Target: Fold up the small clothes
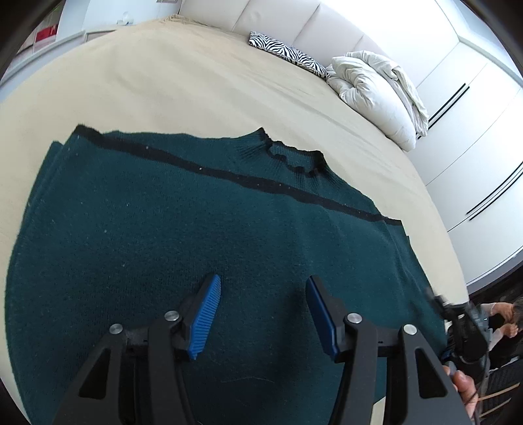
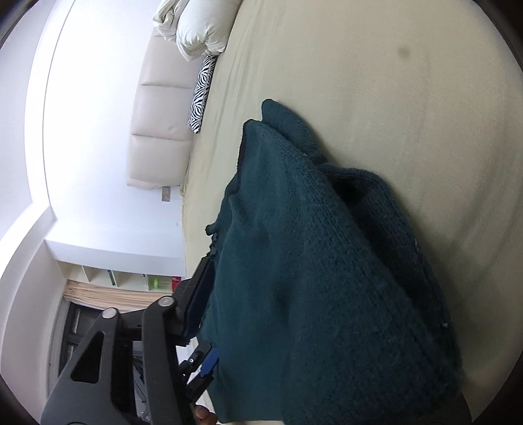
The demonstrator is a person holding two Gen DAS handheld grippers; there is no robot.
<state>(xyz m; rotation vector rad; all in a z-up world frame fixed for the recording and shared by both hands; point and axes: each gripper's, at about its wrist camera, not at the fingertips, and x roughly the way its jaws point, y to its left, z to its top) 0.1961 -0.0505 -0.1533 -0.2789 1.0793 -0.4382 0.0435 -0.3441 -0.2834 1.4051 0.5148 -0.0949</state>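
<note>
A dark teal knit sweater (image 1: 183,229) with a black stripe and a ruffled collar (image 1: 294,160) lies spread on the beige bed (image 1: 163,81). My left gripper (image 1: 263,287) is open and empty, its blue pads just above the lower part of the sweater. In the right wrist view the sweater (image 2: 310,278) hangs in folds over my right gripper (image 2: 215,281). Only its left blue pad (image 2: 199,294) shows, pressed against the fabric; the other finger is hidden under the cloth. The right gripper also shows in the left wrist view (image 1: 464,323) at the sweater's right edge.
A white duvet (image 1: 376,91) and a zebra-print pillow (image 1: 287,54) lie at the head of the bed by the padded headboard (image 1: 294,19). White wardrobe doors (image 1: 474,147) stand to the right. A shelf unit (image 2: 130,278) stands by the wall.
</note>
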